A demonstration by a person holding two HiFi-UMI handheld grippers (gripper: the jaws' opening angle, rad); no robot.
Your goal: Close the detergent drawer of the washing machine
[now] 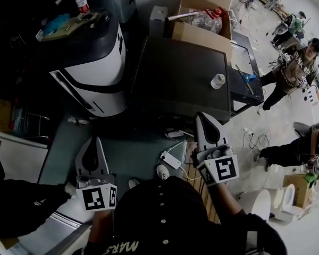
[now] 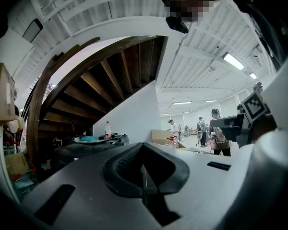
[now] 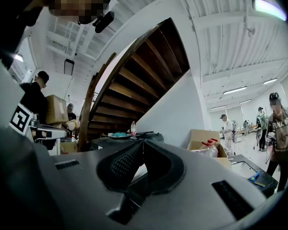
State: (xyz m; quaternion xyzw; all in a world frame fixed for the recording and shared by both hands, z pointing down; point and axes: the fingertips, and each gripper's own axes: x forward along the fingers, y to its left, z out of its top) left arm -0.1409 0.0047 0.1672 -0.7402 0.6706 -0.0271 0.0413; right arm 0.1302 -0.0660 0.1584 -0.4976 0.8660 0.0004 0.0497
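Note:
In the head view my left gripper (image 1: 95, 144) is held low at the left with its jaws together and nothing between them. My right gripper (image 1: 203, 119) is shut too and empty; its tip sits at the near edge of a dark flat-topped machine (image 1: 175, 78). A white and black rounded machine (image 1: 90, 68) stands left of that. I cannot make out a detergent drawer in any view. Both gripper views look level across the room: the left gripper (image 2: 143, 145) and the right gripper (image 3: 143, 143) show closed tips and touch nothing.
A small white bottle (image 1: 217, 81) stands on the dark machine. Behind is a cardboard box (image 1: 201, 9) with clear jugs. Cables and a white adapter (image 1: 173, 159) lie on the floor. People (image 1: 297, 62) stand at the right. A wooden staircase (image 2: 101, 80) rises ahead.

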